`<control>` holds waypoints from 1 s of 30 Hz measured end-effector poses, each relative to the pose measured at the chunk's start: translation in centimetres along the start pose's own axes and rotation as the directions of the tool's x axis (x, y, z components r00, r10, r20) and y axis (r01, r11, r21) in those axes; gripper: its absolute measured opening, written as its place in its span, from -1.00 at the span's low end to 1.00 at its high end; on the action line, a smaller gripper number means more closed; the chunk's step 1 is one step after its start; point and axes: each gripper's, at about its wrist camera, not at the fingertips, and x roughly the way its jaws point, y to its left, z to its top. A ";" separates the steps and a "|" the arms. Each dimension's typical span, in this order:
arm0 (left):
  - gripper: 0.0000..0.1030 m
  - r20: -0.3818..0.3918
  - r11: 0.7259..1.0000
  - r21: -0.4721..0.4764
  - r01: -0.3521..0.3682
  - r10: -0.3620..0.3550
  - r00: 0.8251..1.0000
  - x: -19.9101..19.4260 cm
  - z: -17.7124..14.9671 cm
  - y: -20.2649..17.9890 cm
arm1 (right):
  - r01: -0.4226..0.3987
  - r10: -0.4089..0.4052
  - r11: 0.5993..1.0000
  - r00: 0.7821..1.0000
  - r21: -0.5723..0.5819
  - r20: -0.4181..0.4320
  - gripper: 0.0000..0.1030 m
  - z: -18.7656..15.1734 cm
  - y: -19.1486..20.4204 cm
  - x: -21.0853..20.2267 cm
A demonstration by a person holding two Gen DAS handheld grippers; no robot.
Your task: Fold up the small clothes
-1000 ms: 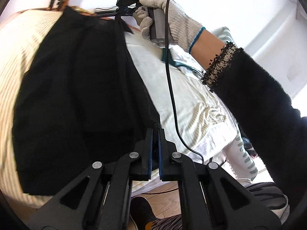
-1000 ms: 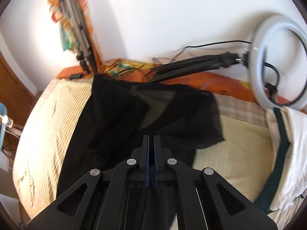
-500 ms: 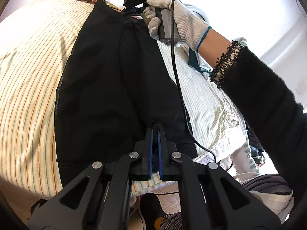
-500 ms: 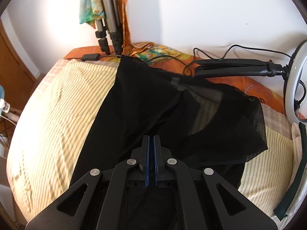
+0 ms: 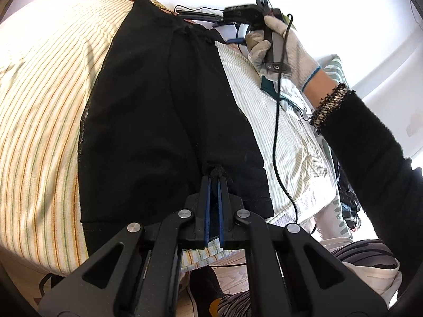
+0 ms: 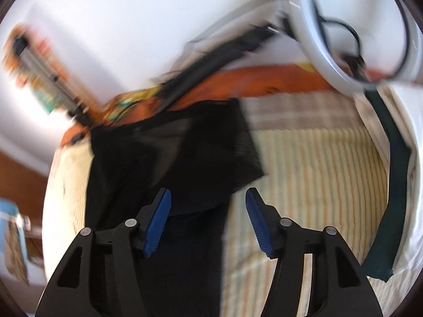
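A black sheer garment (image 5: pixel 158 111) lies folded lengthwise on the striped bed cover (image 5: pixel 39 121). My left gripper (image 5: pixel 214 178) is shut on its near hem, a bunch of black cloth pinched between the blue pads. In the blurred right wrist view the garment (image 6: pixel 171 153) lies on the bed below my right gripper (image 6: pixel 207 198), whose jaws are opening with nothing pressed between them. In the left wrist view the right gripper (image 5: pixel 232 23) is held by a gloved hand (image 5: pixel 285 50) just past the garment's far right corner.
A white ring light (image 6: pixel 351 37) on a black arm and a tripod (image 6: pixel 45 66) stand behind the bed. White cloth with a dark green band (image 6: pixel 391 174) lies at the right. An orange patterned cover (image 6: pixel 264 82) runs along the headboard side. A black cable (image 5: pixel 276 132) hangs over the bed.
The right gripper's jaws have parted and let go of the black garment, and that hand swung to the right. The garment has settled flat on the bed. The left gripper keeps its grip.
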 end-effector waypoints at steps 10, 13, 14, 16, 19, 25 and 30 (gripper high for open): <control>-0.95 -0.009 1.000 0.019 -0.007 0.007 1.000 0.3 0.2 -0.3 | -0.025 0.025 0.999 1.000 0.027 -0.009 -0.96 2.0 -0.2 2.9; -0.95 -0.012 1.000 0.021 -0.004 0.004 1.000 0.4 0.0 -0.4 | -0.089 0.091 0.995 0.995 -0.040 0.035 -0.97 2.9 2.5 1.6; -0.95 -0.013 1.000 0.023 -0.004 0.005 1.000 0.4 0.0 -0.4 | -0.086 0.090 0.993 0.995 -0.080 0.048 -0.97 3.2 3.9 1.3; -0.95 -0.013 1.000 0.025 -0.005 0.005 1.000 0.5 0.0 -0.5 | -0.067 0.075 0.987 0.996 -0.148 0.052 -0.97 3.7 6.2 1.6; -0.95 -0.012 1.000 0.026 -0.009 0.009 1.000 0.5 0.0 -0.5 | 0.047 -0.037 0.958 0.998 -0.282 0.042 -0.92 3.5 9.6 3.4; -0.95 -0.013 1.000 0.014 -0.010 0.010 1.000 0.4 -0.1 -0.4 | 0.138 -0.123 0.912 0.990 -0.387 0.063 -0.48 1.7 11.2 2.3; -0.95 -0.005 1.000 0.015 -0.005 0.005 1.000 0.1 -0.1 -0.6 | 0.036 -0.057 0.880 0.998 -0.473 -0.030 -0.48 -2.3 11.1 1.1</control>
